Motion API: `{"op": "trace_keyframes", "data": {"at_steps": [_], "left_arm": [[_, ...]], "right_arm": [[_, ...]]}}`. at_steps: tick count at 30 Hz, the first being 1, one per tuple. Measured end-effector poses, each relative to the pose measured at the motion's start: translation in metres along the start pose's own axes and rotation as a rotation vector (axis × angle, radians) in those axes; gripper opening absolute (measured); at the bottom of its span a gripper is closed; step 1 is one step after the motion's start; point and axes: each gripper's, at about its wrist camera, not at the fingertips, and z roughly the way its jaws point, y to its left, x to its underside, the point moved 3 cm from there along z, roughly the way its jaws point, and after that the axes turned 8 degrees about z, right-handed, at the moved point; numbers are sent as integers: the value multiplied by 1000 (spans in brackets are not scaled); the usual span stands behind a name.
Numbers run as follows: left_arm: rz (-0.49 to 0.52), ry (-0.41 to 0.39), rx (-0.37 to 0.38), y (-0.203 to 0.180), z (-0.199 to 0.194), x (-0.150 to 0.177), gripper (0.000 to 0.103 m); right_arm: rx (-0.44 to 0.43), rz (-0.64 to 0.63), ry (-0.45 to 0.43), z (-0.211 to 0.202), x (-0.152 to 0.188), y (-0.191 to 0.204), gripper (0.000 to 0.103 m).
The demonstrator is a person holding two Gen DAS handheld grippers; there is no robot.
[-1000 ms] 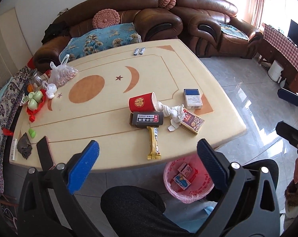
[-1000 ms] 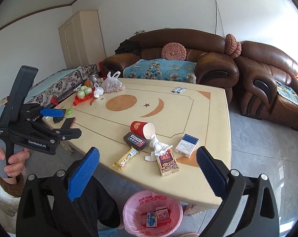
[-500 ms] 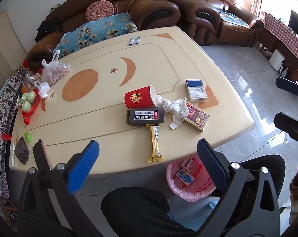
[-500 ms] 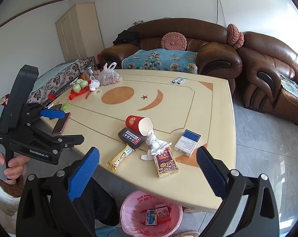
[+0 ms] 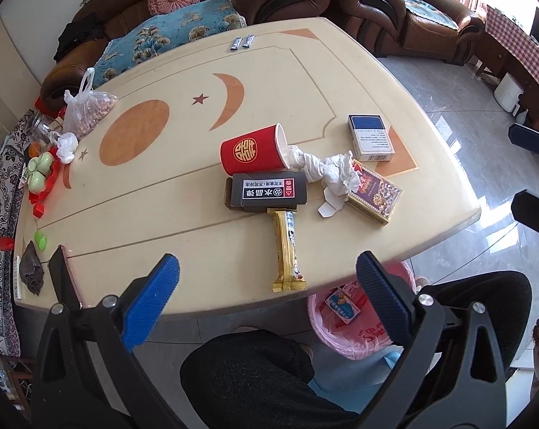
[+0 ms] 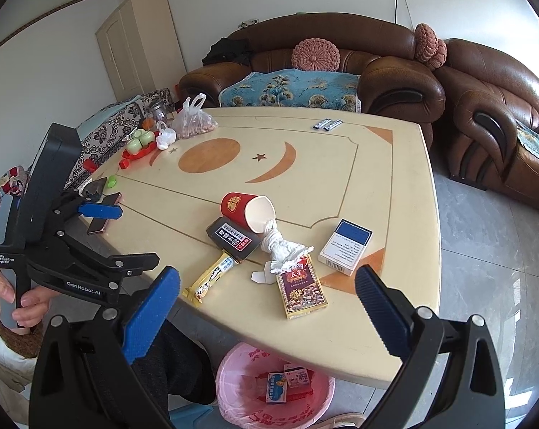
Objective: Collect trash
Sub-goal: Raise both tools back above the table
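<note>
Below both gaping, empty tools, left tool (image 5: 267, 286) and right tool (image 6: 267, 291), the pink bin (image 6: 233, 389) holds 2 boxes; cup (image 5: 253, 150), tissue (image 5: 328, 171), wrapper (image 5: 287, 246) wait ahead on the counter (image 5: 305, 82).

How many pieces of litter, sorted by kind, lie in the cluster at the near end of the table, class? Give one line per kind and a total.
Paper cup: 1
Crumpled tissue: 1
Snack bar wrapper: 1
Boxes: 3, black box, blue-and-white box, maroon box
Total: 6
</note>
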Motion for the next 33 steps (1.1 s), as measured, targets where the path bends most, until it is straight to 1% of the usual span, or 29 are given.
{"op": "trace_keyframes", "data": {"at_steps": [10,15,24,33], "left_arm": [[22,72,13,-5,36,2,97],[34,101,14,-8,53,3,97],[47,157,28,-13,86,5,97],[37,222,38,-11,123,8,97]], "right_arm": [[-11,25,48,29,4,-11,96],[2,14,70,43,7,-13,96],[5,-5,137,76,17,-18,96],[19,-16,213,116,28,-26,96]]}}
